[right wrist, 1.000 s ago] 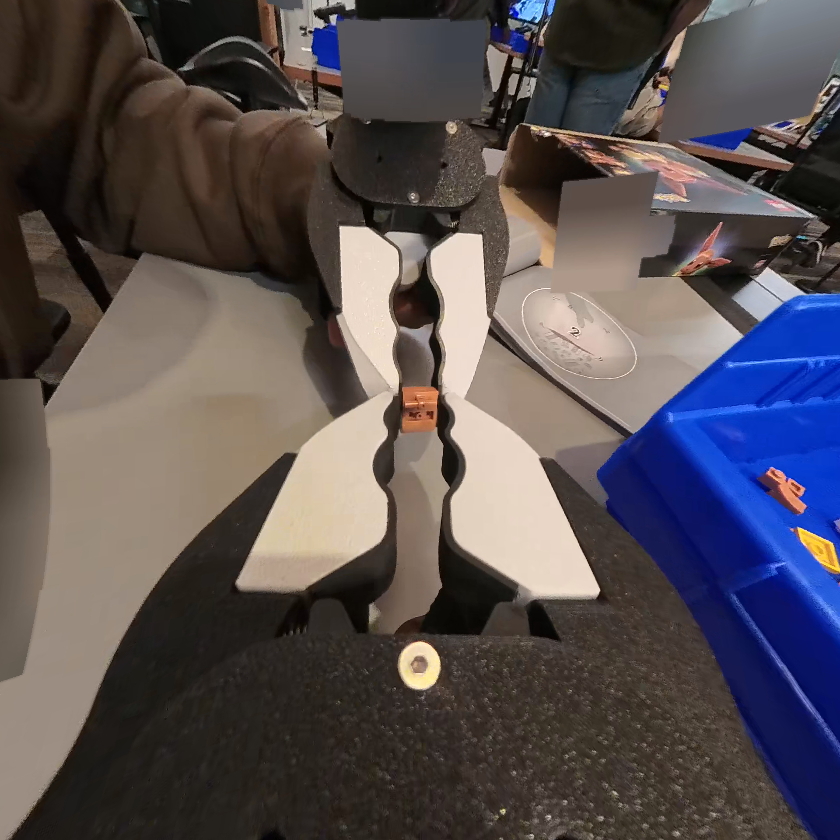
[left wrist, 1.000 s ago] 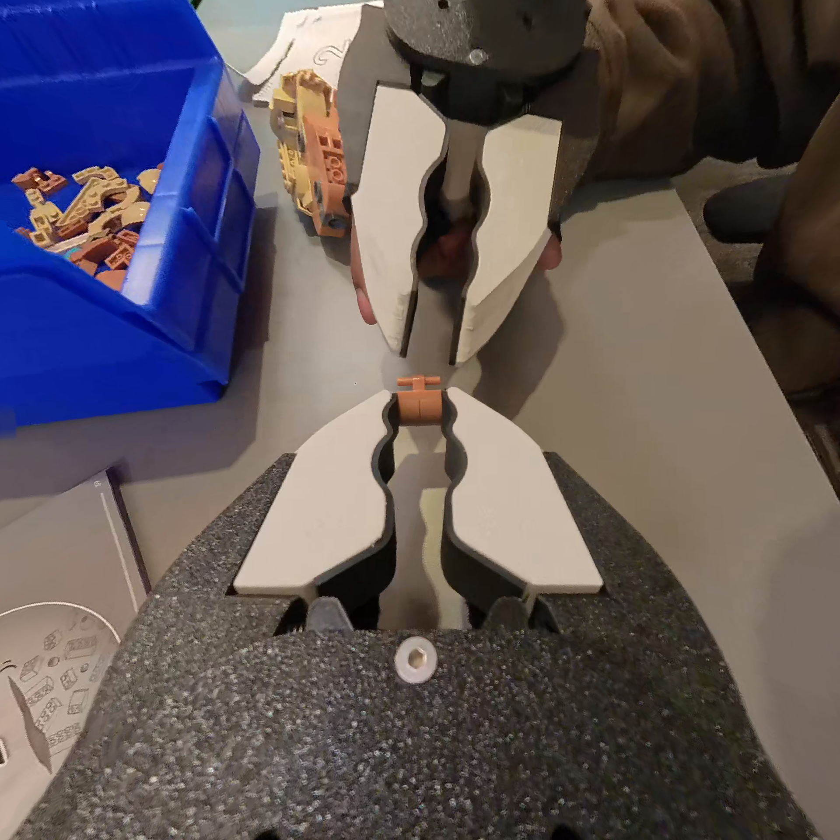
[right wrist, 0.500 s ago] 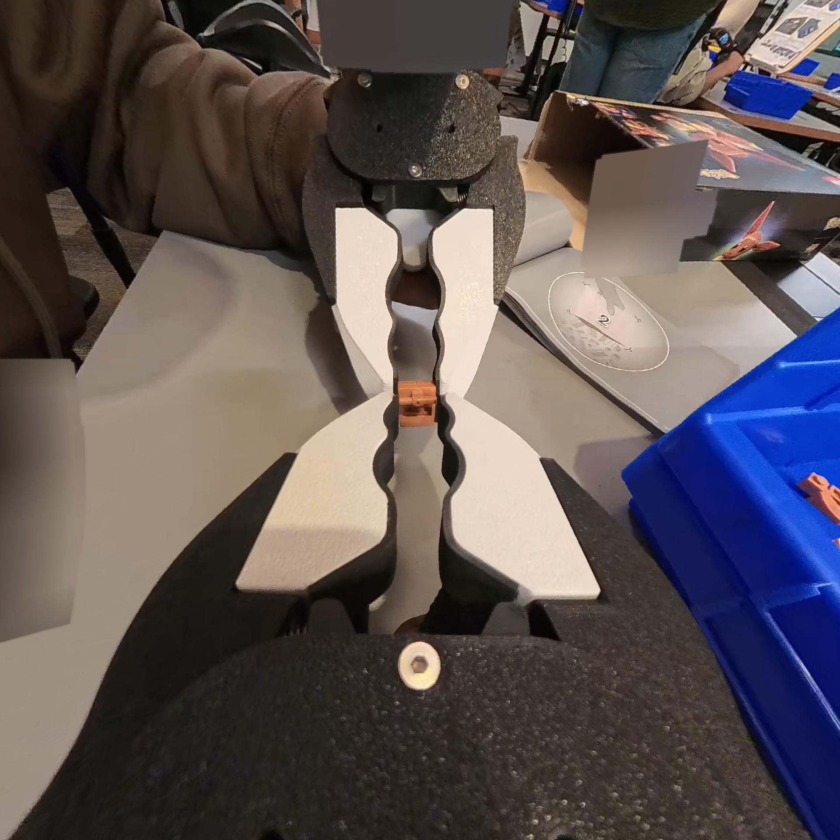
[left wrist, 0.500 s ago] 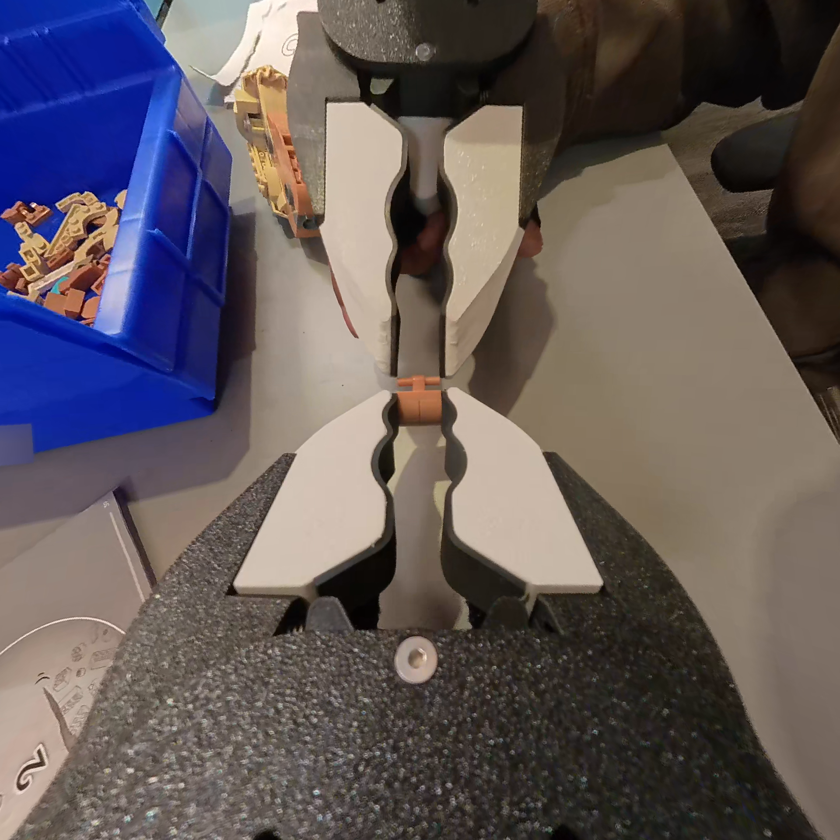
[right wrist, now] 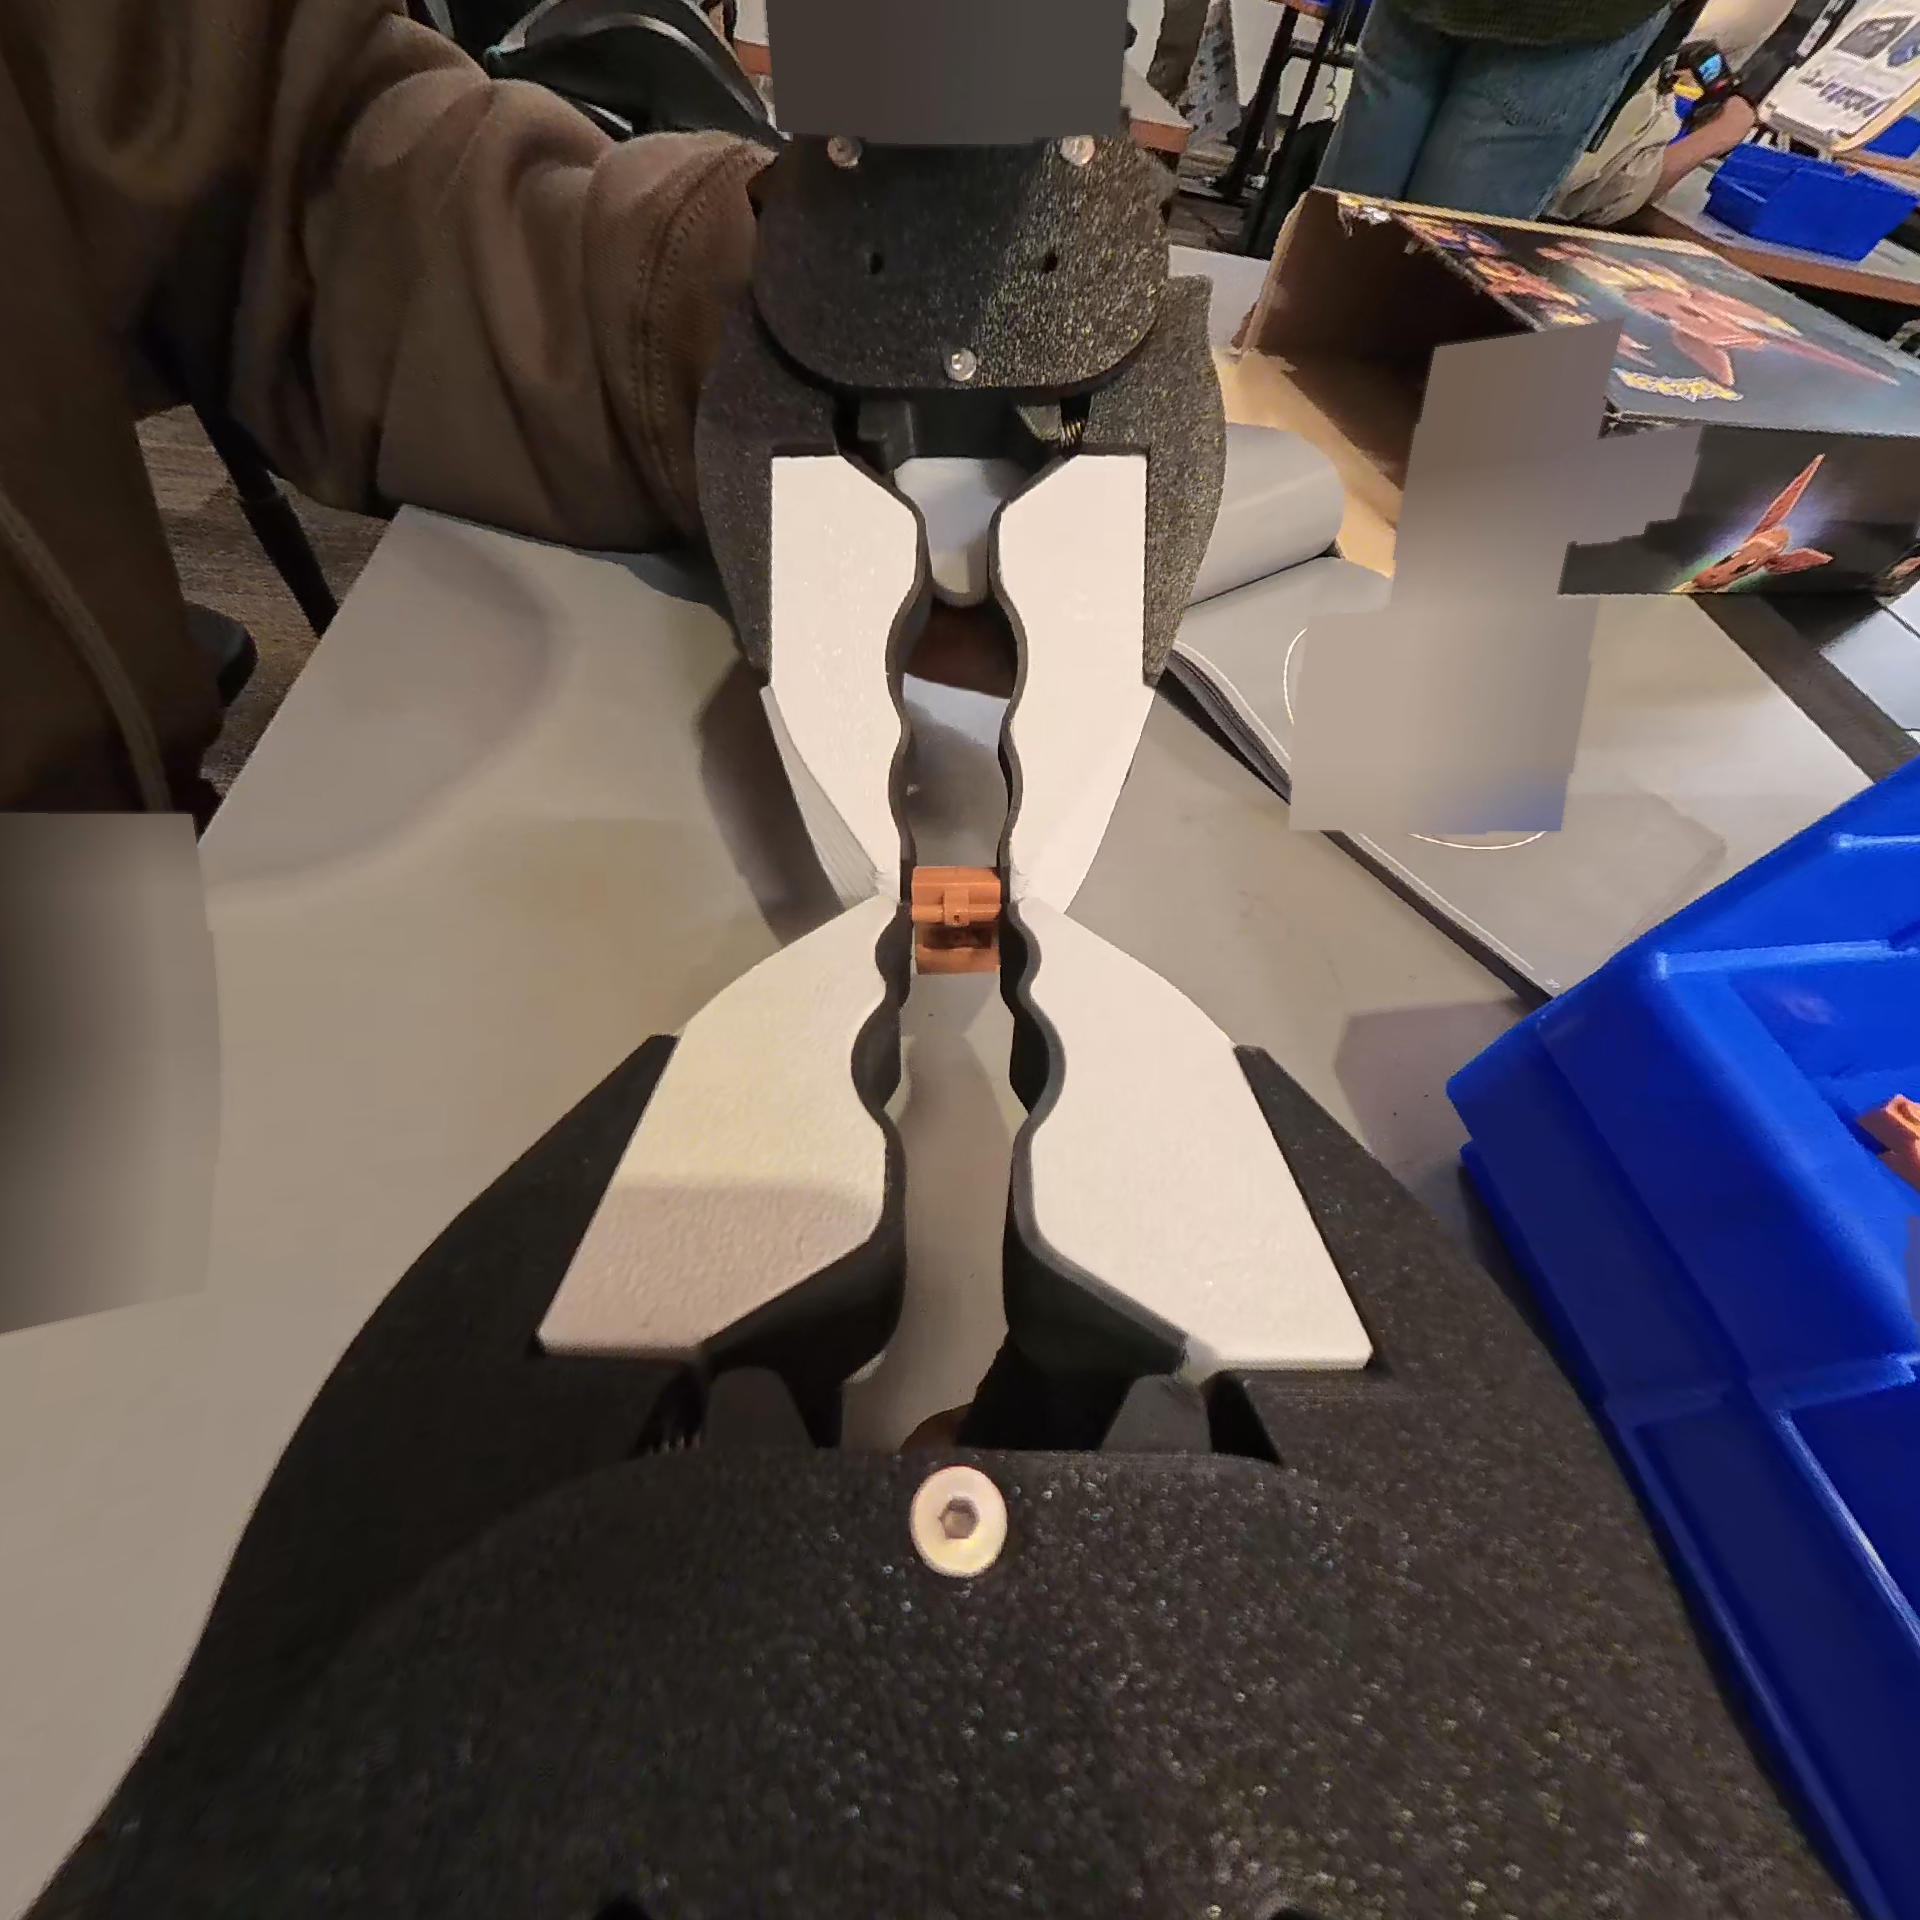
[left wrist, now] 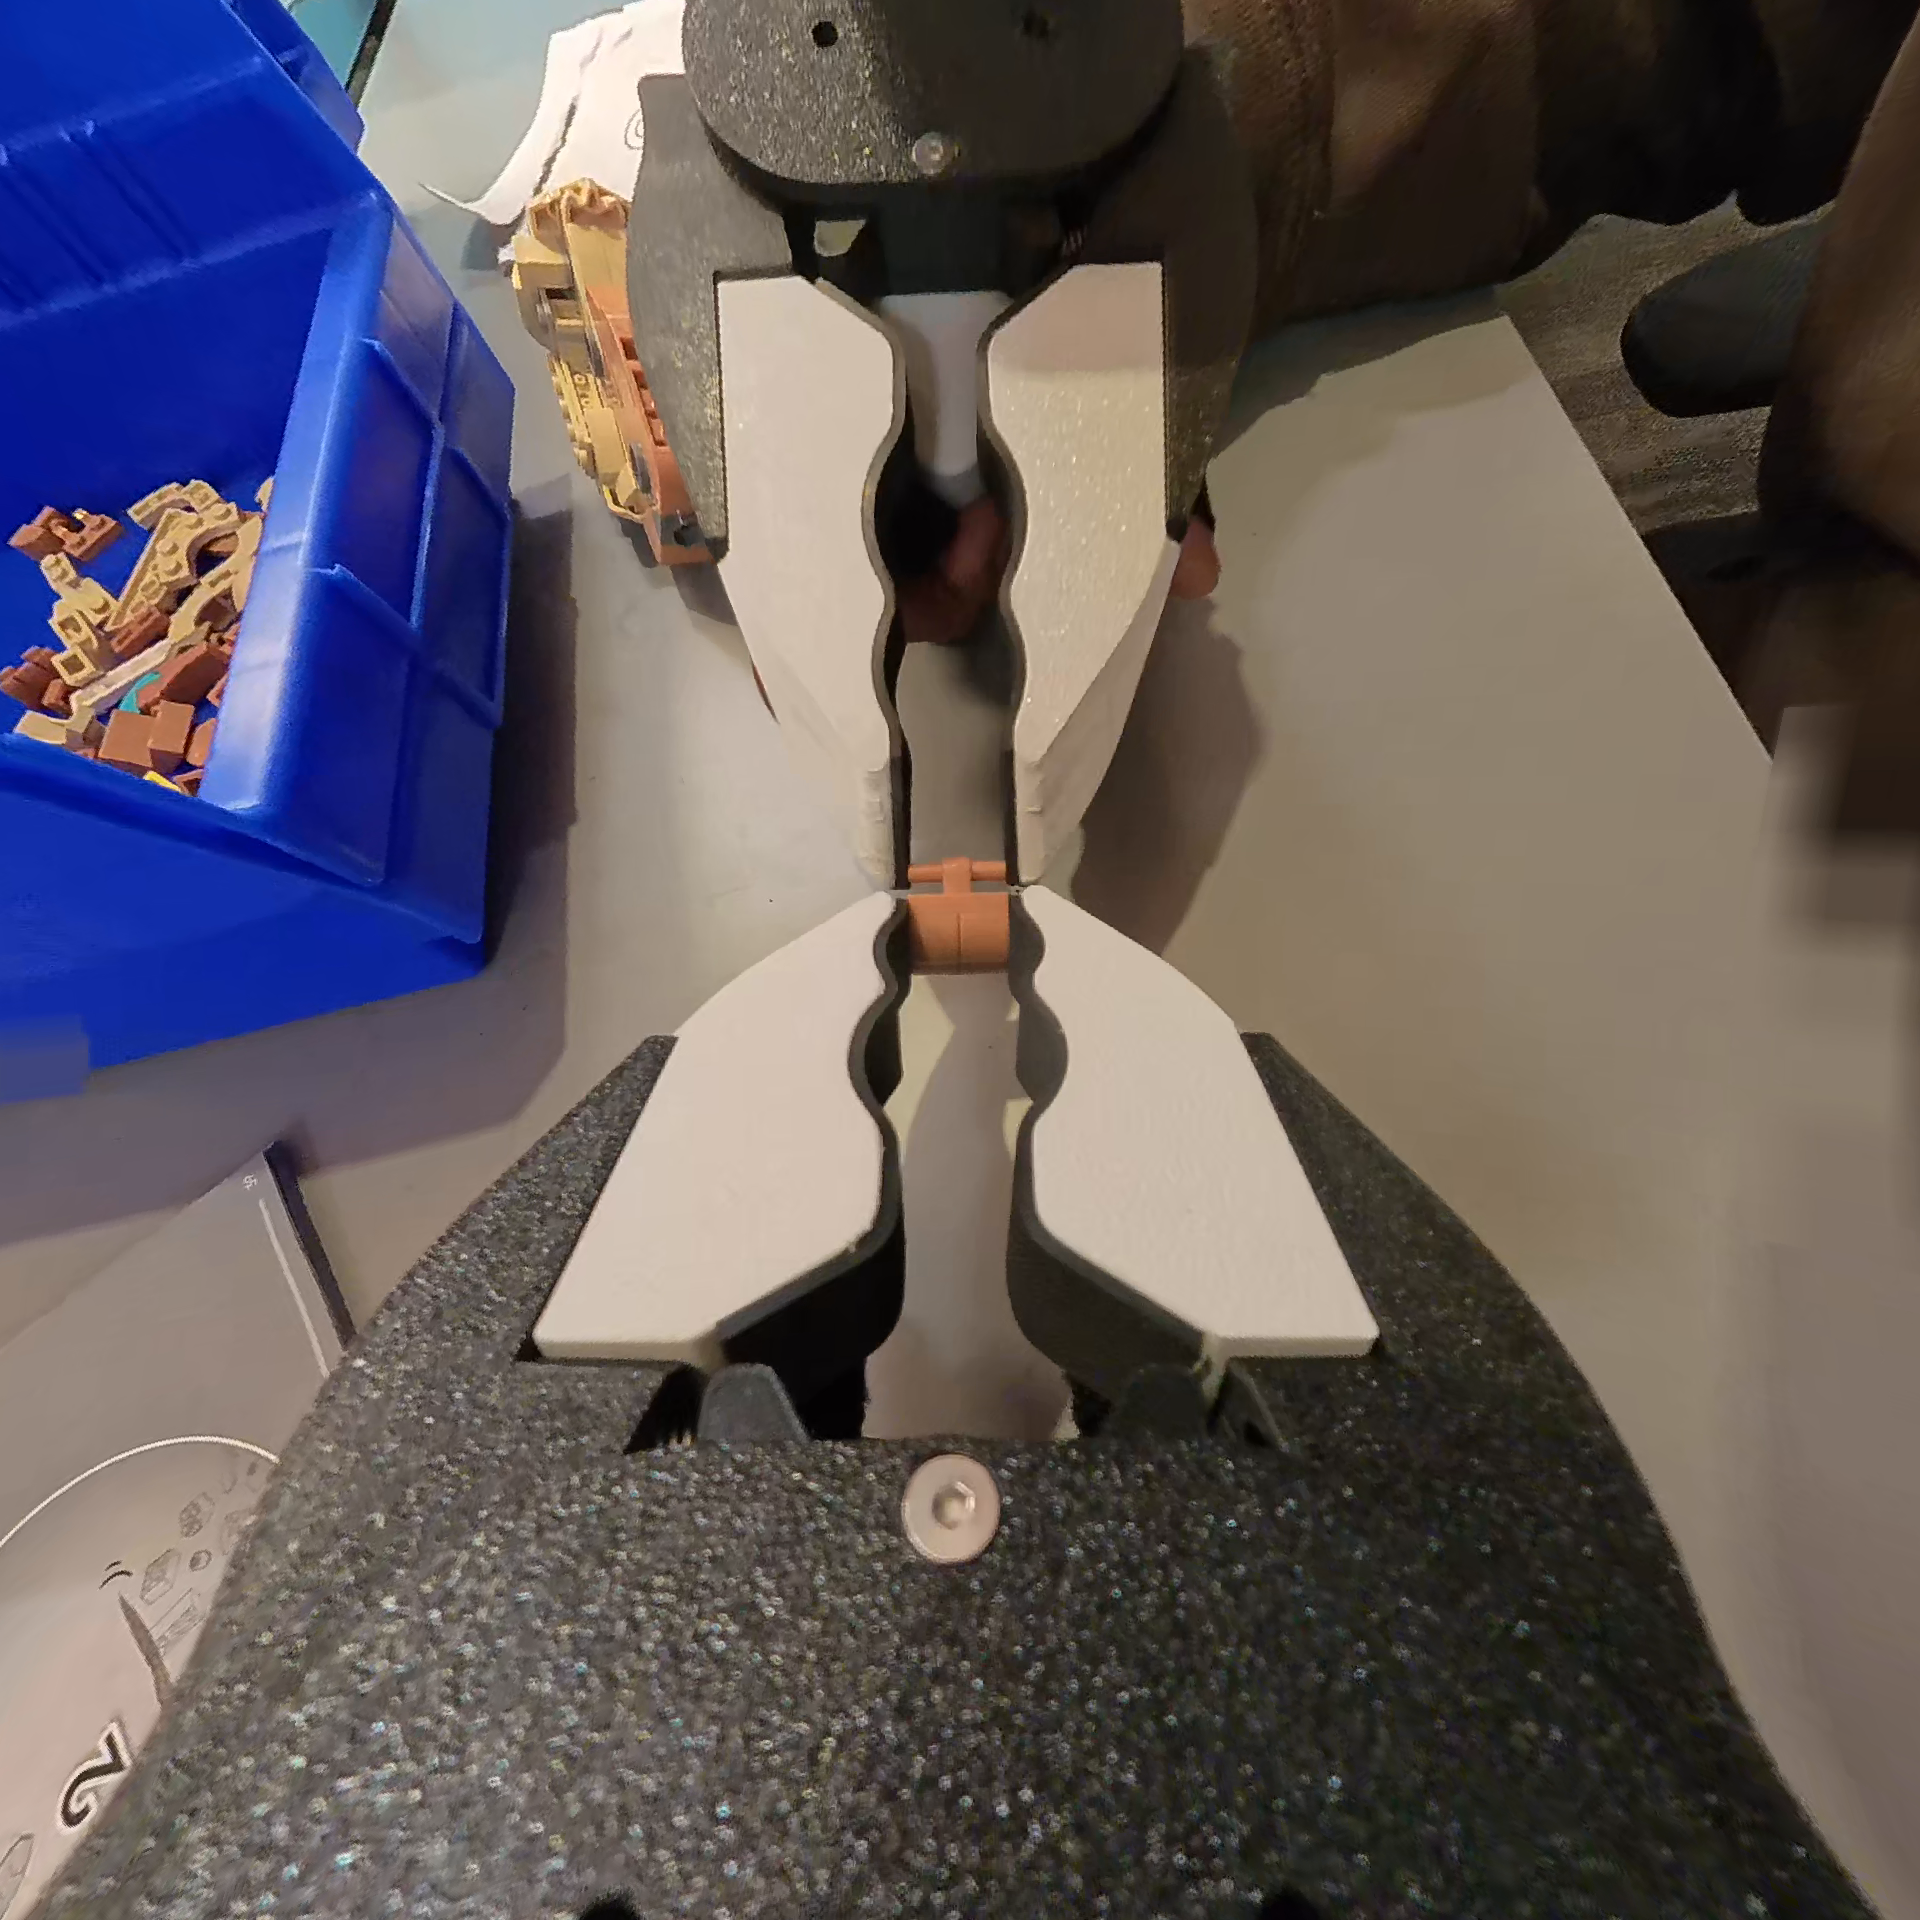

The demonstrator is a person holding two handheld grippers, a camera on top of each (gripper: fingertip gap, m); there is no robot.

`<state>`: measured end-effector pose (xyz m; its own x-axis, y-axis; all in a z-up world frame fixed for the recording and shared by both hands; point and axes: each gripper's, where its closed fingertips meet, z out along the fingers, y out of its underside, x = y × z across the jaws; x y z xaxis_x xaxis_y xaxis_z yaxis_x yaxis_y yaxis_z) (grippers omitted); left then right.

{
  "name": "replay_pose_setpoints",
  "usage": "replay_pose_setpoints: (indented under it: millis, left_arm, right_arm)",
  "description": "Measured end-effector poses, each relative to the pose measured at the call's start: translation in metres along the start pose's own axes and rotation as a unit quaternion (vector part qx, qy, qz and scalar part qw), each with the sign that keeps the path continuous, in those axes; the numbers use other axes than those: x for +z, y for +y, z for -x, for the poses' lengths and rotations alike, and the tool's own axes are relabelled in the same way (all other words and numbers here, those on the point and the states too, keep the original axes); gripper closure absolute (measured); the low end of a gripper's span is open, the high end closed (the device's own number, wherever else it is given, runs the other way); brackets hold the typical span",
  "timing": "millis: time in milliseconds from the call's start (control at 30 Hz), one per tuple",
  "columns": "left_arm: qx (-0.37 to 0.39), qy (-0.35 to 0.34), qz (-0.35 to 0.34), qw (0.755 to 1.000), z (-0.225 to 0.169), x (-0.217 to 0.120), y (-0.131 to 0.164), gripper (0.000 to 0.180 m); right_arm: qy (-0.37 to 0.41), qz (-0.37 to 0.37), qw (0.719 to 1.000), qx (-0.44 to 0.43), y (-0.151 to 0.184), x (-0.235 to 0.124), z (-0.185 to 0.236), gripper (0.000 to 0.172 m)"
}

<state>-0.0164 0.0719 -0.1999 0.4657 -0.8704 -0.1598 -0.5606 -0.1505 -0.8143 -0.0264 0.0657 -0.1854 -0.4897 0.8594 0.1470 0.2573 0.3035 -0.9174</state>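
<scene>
Both tongs have closed in, tip to tip, since a second ago.
Left tongs (left wrist: 958,906) clamp an orange brick (left wrist: 958,930); right tongs (right wrist: 954,914) clamp a brown brick (right wrist: 954,940) above the grey worktop (left wrist: 1403,935).

An orange-brown brick (left wrist: 958,928) sits between pale grey fingers (left wrist: 769,1122) with speckled black housings. Left of the jaws, a bright blue bin (left wrist: 239,582) holds tan and brown pieces (left wrist: 135,644). The surface (left wrist: 1403,935) is plain grey.
</scene>
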Motion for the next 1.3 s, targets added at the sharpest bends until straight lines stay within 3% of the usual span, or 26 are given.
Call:
replay_pose_setpoints:
  millis: [300,500,800,1300]
  left_arm:
    - [-0.016,-0.014,-0.038,0.999,0.008,-0.001,-0.003,0.149]
    - [-0.017,-0.015,-0.057,0.998,0.008,0.003,-0.005,0.163]
    - [-0.037,-0.001,-0.043,0.998,0.007,0.006,0.0,0.163]
    - [-0.019,-0.025,-0.066,0.997,0.01,0.006,-0.007,0.161]
  right_arm:
    - [0.005,-0.048,0.998,0.038,-0.01,-0.01,-0.009,0.156]
    - [-0.002,-0.058,0.997,0.049,-0.013,-0.011,-0.008,0.156]
    - [0.01,-0.042,0.998,0.048,-0.009,-0.008,-0.01,0.15]
    - [0.011,-0.042,0.998,0.05,-0.009,-0.009,-0.01,0.156]
